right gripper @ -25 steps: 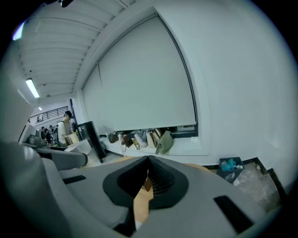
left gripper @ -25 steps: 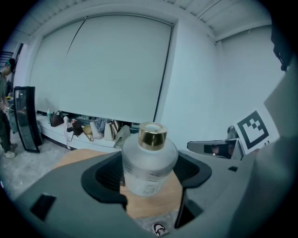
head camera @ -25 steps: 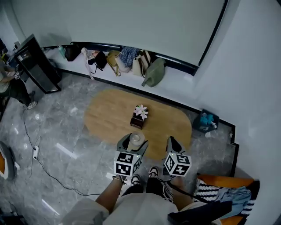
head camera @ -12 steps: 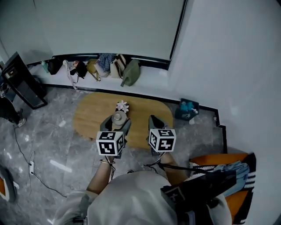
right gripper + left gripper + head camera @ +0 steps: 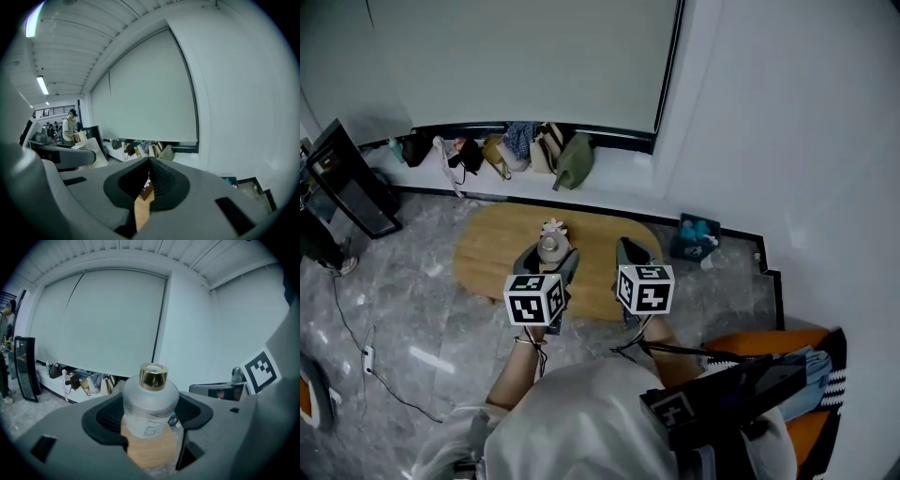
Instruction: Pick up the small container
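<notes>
The small container (image 5: 150, 404), a cloudy bottle with a gold cap, is pinched between the jaws of the left gripper (image 5: 546, 261) and is held over the middle of the wooden table (image 5: 487, 255). The right gripper (image 5: 149, 182) jaws are pressed together on nothing.

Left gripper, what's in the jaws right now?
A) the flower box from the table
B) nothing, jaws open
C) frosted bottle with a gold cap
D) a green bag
C: the left gripper view shows the left gripper clamped on both sides of a frosted bottle with a gold cap, held upright above the wooden table.
</notes>
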{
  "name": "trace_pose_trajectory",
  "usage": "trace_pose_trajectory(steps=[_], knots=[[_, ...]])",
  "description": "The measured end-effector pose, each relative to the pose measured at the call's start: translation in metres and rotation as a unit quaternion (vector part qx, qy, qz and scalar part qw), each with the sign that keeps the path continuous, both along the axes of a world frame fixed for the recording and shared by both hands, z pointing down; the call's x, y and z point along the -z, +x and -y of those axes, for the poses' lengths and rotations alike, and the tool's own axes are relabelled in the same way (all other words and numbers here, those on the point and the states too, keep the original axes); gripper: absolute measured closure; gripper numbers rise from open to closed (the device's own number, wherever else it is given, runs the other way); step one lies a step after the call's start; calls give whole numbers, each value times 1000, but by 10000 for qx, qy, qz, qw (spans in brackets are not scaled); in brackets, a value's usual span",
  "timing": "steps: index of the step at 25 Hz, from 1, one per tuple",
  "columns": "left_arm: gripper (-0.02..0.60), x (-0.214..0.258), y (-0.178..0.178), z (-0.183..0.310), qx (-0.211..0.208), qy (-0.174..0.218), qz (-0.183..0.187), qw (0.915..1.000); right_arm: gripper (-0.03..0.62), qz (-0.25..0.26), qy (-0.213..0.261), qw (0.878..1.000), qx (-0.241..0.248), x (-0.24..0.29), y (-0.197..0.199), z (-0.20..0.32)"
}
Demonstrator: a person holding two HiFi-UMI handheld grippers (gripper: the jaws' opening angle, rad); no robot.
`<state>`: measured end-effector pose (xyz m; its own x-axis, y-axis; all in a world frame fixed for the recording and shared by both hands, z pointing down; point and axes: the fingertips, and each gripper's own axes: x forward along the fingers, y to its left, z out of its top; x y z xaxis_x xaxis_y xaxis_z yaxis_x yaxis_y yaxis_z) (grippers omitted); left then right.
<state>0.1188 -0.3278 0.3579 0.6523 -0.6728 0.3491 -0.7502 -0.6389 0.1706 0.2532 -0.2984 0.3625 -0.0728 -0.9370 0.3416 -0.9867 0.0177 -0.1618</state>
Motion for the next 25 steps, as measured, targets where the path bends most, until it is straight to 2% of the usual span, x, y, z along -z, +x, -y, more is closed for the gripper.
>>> trace_pose_trajectory(steps=[6, 25], knots=[[247, 1, 4, -3, 67, 43, -4, 10000, 571, -336, -15, 9994, 87, 2, 2, -3], [247, 1, 0, -22, 126, 75, 94, 9998, 571, -318, -89, 9993, 158, 0, 3, -20]])
